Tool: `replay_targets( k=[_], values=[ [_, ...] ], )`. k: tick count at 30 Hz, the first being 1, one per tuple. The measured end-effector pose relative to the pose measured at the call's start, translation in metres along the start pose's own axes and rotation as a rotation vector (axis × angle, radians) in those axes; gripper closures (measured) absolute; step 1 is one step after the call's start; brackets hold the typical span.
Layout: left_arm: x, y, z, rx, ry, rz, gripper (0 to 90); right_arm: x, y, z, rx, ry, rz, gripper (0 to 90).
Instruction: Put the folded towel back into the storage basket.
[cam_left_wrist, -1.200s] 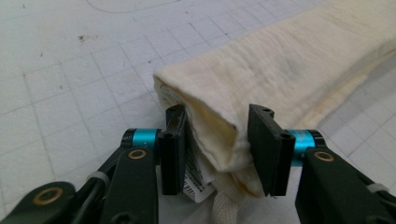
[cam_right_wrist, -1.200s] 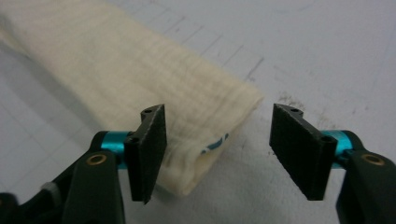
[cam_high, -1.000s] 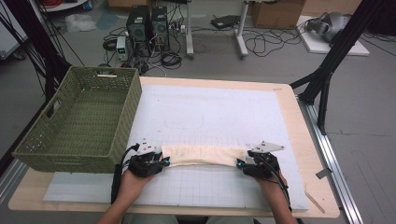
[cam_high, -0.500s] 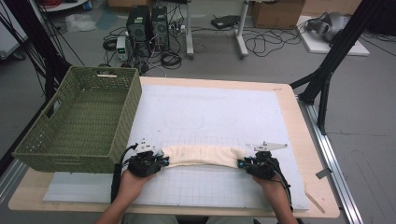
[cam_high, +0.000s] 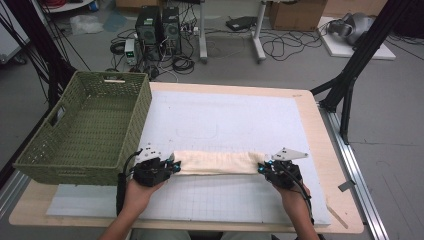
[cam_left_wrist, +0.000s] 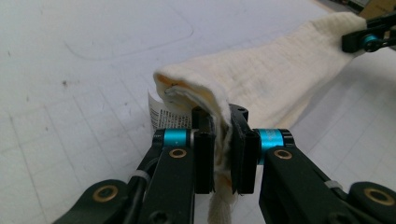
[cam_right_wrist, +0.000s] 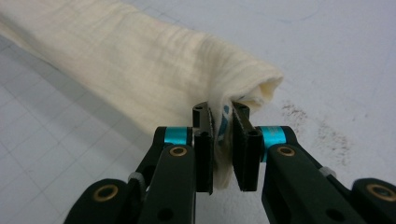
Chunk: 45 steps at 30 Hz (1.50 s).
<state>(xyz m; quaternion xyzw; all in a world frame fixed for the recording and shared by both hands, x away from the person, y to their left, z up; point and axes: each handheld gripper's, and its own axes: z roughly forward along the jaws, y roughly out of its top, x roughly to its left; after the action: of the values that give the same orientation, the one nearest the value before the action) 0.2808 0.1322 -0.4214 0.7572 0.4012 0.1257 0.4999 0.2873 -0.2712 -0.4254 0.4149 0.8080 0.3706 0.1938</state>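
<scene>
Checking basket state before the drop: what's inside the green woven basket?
The green woven basket in the high view shows bare woven floor and walls, with nothing lying in it. The strip of floor just behind its near wall is hidden. The folded cream cloth lies on the table beside it.

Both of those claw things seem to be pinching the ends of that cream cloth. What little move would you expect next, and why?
Probably a small lift of both ends together. The left gripper and right gripper have just been closing and now each pinches one end of the folded cloth, which lies flat across the white mat. With both ends held, raising it is likely, perhaps toward the green basket.
</scene>
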Motion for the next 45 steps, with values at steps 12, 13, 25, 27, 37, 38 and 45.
replay_targets(
  k=[12,13,25,27,37,38,45],
  values=[
    [-0.004,0.017,-0.019,-0.103,0.002,0.046,81.4,0.000,0.021,-0.008,-0.065,-0.034,-0.028,81.0],
    [-0.003,0.018,-0.022,-0.110,0.006,0.048,81.3,0.000,0.024,-0.008,-0.071,-0.037,-0.031,81.0],
    [0.013,0.036,-0.053,-0.216,0.032,0.027,81.3,0.006,0.065,-0.011,-0.182,0.012,-0.028,81.0],
    [0.015,0.039,-0.058,-0.231,0.035,0.023,81.3,0.007,0.072,-0.011,-0.197,0.016,-0.030,81.0],
    [0.028,0.049,-0.083,-0.292,0.055,-0.001,81.3,0.016,0.104,-0.007,-0.264,0.046,-0.061,81.0],
    [0.030,0.050,-0.085,-0.297,0.059,-0.002,81.3,0.017,0.107,-0.006,-0.271,0.051,-0.062,81.0],
    [0.028,0.058,-0.101,-0.323,0.075,-0.001,81.2,0.020,0.120,0.001,-0.302,0.079,-0.058,81.0]
  ],
)
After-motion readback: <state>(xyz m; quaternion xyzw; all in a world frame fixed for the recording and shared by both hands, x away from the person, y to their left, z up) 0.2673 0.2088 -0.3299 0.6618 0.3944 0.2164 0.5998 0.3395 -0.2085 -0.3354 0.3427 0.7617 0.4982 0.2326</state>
